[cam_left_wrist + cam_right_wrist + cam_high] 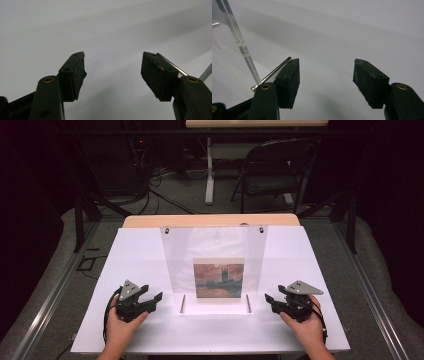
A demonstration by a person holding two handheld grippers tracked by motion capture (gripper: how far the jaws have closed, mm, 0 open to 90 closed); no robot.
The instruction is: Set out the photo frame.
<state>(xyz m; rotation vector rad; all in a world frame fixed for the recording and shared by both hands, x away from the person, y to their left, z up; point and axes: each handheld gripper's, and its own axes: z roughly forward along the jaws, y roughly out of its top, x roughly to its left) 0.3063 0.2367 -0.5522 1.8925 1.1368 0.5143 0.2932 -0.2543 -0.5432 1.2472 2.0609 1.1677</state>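
A clear acrylic frame point(214, 255) stands tilted in the middle of the white table point(150, 335). Inside it is a small picture point(219, 280) of a building under a red sky. Two thin metal rods point(182, 303) lie on its base, one at each front corner. My left gripper point(152, 300) rests on the table left of the frame, jaws open with nothing between them. My right gripper point(272, 301) sits right of the frame, also open and empty. The right gripper view has the frame's clear edge point(239, 42) and a rod point(272, 73) beside the left jaw.
A wooden strip point(210, 220) runs along the table's far edge. Beyond it stand a folding chair point(272, 170) and a table leg point(210, 175) on a dark floor with cables. Bare white surface lies in front of both grippers.
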